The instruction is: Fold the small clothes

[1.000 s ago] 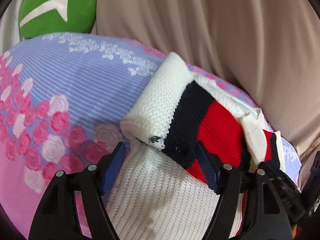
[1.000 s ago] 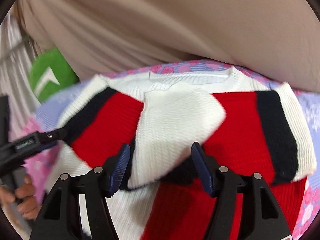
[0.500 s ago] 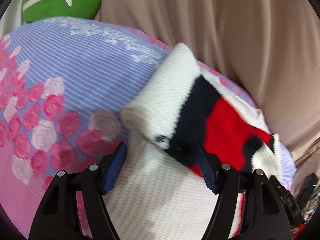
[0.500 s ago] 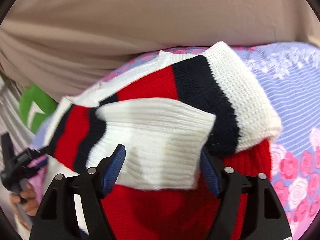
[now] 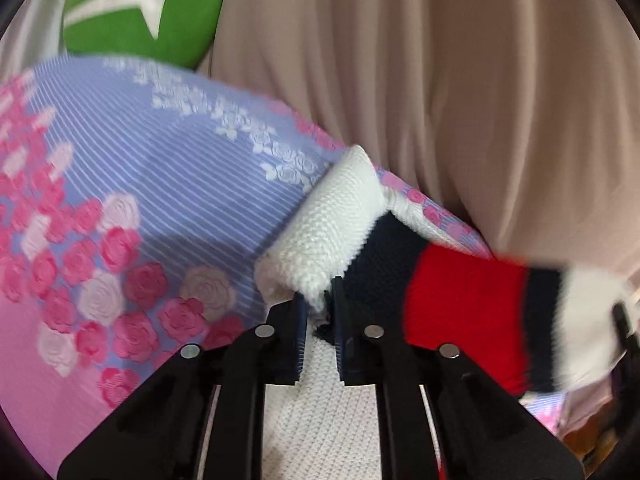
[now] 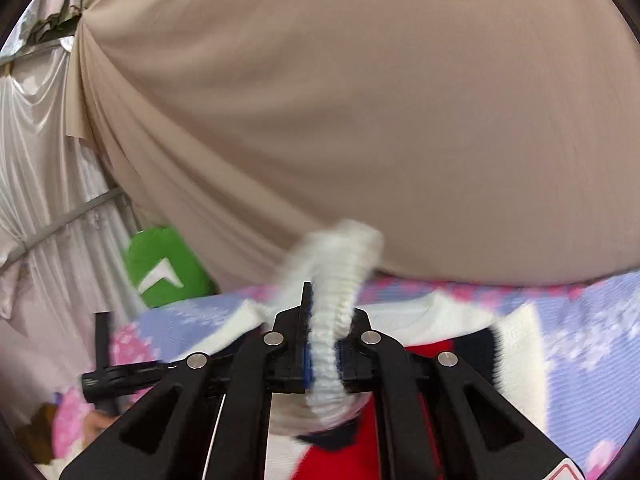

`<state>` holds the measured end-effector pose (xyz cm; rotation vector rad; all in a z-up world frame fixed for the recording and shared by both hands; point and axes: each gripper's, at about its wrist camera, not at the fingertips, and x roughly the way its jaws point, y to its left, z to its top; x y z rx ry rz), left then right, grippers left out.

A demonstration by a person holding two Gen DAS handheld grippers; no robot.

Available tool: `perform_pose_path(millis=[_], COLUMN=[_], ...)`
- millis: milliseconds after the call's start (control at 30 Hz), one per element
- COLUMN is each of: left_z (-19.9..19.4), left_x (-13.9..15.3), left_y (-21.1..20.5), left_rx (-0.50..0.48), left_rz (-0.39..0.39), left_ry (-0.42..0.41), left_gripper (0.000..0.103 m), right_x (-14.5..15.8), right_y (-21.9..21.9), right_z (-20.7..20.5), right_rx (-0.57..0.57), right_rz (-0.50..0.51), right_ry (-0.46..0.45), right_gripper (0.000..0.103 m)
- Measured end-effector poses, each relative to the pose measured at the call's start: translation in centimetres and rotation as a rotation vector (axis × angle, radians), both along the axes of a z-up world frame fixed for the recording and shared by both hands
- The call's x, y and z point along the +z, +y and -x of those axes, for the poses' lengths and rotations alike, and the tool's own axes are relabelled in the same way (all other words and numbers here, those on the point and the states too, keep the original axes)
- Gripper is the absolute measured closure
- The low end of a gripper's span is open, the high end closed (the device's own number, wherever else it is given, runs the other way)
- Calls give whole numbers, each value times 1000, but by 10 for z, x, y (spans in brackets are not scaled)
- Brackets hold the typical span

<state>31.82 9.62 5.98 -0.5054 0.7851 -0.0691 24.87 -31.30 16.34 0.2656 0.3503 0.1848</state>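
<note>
The setting looks like a bedroom in a home. A bed [image 5: 168, 184] fills the lower part of both views, covered with a lilac striped sheet printed with pink and white roses. A green cushion [image 5: 132, 12] with a white arrow-like mark sits at its far edge. Behind the bed hangs a beige draped cloth [image 6: 360, 120], and beside it a shiny white curtain [image 6: 36, 152].
</note>
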Motion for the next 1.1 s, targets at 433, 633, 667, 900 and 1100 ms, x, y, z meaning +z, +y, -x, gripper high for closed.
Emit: perform_pose_path(millis=[433, 633, 667, 900, 1100], left_z=[-1, -14, -13, -6, 0], left_x=[-20, -26, -29, -32, -41], left_y=[-24, -16, -15, -16, -37], left_rx=[-54, -29, -23, 31, 33], left_rz=[-46, -61, -76, -148, -253], left_ry=[74, 102, 99, 40, -15], left_gripper=[54, 78, 83, 91, 90], right_x=[-91, -119, -114, -104, -87], right_y=[-53, -51, -48, -59, -54], right_z=[-31, -19, -19, -23, -6], right_rx=[-192, -203, -189, -214, -332], right_rz=[7, -2, -8, -32, -34], right_ry=[384, 430, 414, 342, 291], right_gripper=[59, 88, 93, 94, 85])
